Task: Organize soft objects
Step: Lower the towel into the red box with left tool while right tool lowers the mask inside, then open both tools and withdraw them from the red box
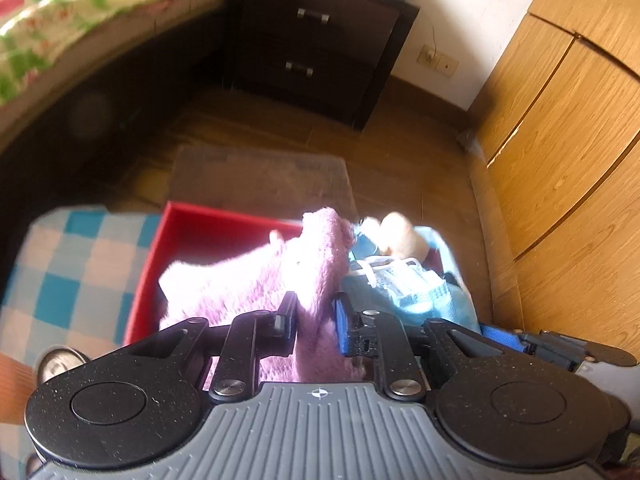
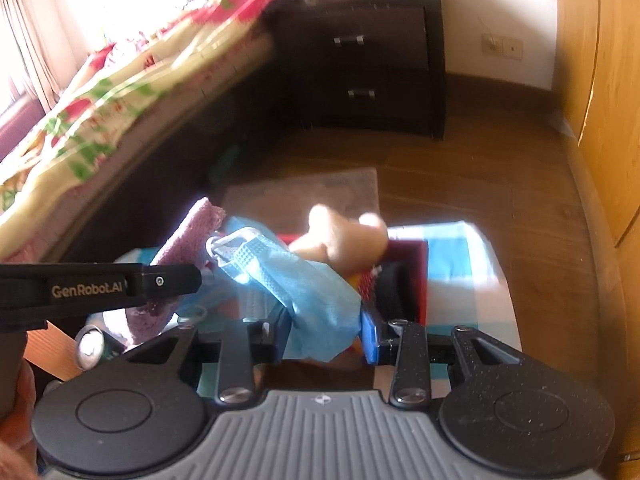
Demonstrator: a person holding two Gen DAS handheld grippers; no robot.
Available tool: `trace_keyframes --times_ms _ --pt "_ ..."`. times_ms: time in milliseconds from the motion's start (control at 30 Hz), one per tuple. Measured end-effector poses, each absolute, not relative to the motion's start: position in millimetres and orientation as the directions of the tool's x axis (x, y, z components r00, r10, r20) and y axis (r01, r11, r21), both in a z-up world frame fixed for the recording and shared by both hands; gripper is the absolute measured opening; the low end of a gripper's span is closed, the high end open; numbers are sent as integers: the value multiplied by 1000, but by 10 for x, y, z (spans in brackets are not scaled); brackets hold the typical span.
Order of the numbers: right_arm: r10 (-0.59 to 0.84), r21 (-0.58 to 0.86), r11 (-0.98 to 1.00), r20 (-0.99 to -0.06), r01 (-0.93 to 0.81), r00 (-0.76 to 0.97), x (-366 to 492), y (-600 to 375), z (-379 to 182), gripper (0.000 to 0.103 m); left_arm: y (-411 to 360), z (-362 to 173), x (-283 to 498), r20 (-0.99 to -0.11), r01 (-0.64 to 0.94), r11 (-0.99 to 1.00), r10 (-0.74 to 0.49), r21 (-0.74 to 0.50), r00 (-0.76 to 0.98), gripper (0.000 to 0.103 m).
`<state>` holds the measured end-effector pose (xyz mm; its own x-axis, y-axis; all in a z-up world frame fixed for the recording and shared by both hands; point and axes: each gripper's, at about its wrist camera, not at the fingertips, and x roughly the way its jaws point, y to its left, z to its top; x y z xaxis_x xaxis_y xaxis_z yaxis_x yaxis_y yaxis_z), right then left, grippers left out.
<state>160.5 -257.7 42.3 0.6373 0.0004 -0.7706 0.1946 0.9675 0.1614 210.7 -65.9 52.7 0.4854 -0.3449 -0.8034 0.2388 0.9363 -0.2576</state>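
The left tool [image 1: 316,322] is gripping a pink fluffy cloth [image 1: 256,280] over the red box [image 1: 208,224] while the right tool [image 2: 326,336] is clutching a blue mask [image 2: 304,284] beside it, so lowering and releasing likely come next.

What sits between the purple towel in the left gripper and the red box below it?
Nothing visible. The purple towel, between the left gripper fingers, hangs straight over the red box, whose open inside looks unblocked.

Fluffy pink towel [image 1: 256,280], glossy red box [image 1: 208,232]
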Motion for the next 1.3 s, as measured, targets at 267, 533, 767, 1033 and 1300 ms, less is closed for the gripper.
trace_keyframes --times_ms 267,533,767,1033,1300 --pt "-38 99 975 -809 201 586 1572 -2572 272 38 -667 515 2003 -794 240 927 -372 -289 480 61" --pt "-59 86 971 -815 222 576 1354 -2605 351 43 -539 690 1773 -781 204 935 -354 -289 514 71" --pt "-49 112 966 -805 234 592 1073 -2552 422 46 -382 697 1388 -773 197 926 -378 -323 509 72" --pt "-38 127 963 -807 237 589 747 -2421 376 46 -214 681 960 -757 193 910 -414 -368 506 73" --pt "-38 136 963 -784 231 619 490 -2281 420 47 -79 560 694 -769 164 905 -422 -393 480 73"
